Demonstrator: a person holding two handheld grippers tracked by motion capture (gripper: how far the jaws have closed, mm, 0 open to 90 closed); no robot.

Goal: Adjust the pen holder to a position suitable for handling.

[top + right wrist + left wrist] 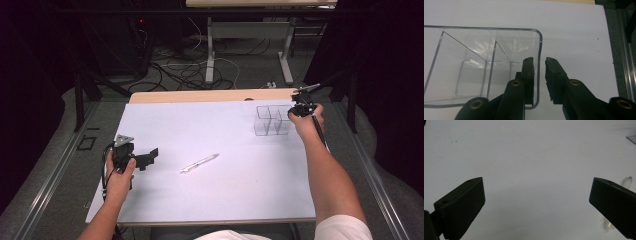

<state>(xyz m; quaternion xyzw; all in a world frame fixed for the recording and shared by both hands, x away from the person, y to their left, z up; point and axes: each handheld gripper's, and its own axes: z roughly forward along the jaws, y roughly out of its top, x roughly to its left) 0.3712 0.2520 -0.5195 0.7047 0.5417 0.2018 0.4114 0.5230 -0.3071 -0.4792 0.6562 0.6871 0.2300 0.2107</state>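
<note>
While the white sheet (210, 200) covering the table lies mostly bare, the work looks barely begun: a pen seems meant for the clear box, and it is not yet picked up. That clear box (272, 120), split into compartments, stands near the far right corner of the sheet, close to its right edge, and appears to hold nothing. The right gripper (539, 75) straddles the box's nearer wall, one jaw inside the end compartment and one outside, with a narrow gap remaining on the outer side, so it is nearly closed on the wall but I cannot tell whether it truly pinches it. The left gripper (150, 156) hovers low over the left part of the sheet, its jaws spread wide and holding nothing. The pen (200, 163), white and slim, lies flat near the middle, just to the right of that gripper and well apart from the box. Open room stretches between pen and box; the box leaves little margin toward the table's right edge.
</note>
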